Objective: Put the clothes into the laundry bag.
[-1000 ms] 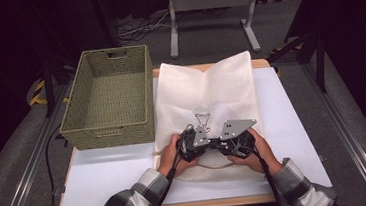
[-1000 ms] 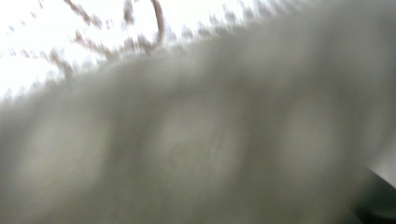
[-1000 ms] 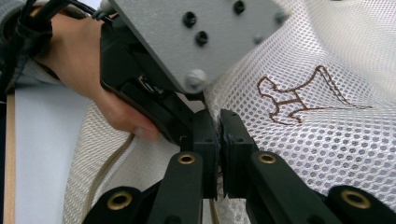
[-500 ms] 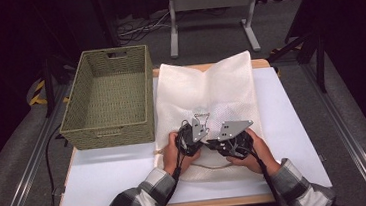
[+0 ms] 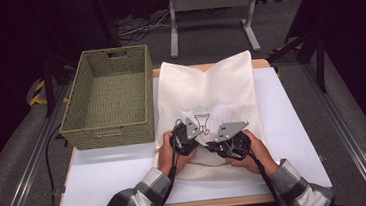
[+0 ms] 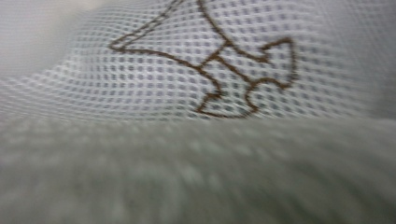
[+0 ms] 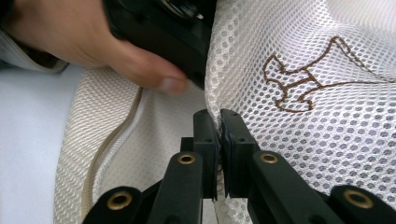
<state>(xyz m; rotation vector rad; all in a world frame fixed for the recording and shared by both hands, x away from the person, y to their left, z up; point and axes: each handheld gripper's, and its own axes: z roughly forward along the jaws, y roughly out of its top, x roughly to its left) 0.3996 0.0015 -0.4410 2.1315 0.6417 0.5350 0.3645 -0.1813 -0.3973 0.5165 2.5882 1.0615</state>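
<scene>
The white mesh laundry bag (image 5: 210, 98) lies on the white table (image 5: 293, 123), just right of the woven basket (image 5: 108, 102), its near part lifted. In the high view both hands come in from the near edge in plaid sleeves, close together over the bag's near half: the left gripper (image 5: 186, 135) beside the brown emblem (image 5: 202, 124), the right gripper (image 5: 227, 142) just right of it, both tilted forward and down.

In the left gripper view the mesh and emblem (image 6: 219, 70) sit close before the lens, with blurred fabric across the bottom; its jaws have just been opening a little, and whether cloth lies between them I cannot tell.

In the right gripper view the right gripper (image 7: 219, 123) has its jaws pressed together, pinching a fold of the mesh; the left hand (image 7: 93, 42) holds its gripper just beyond, thumb pressed on the black body.
</scene>
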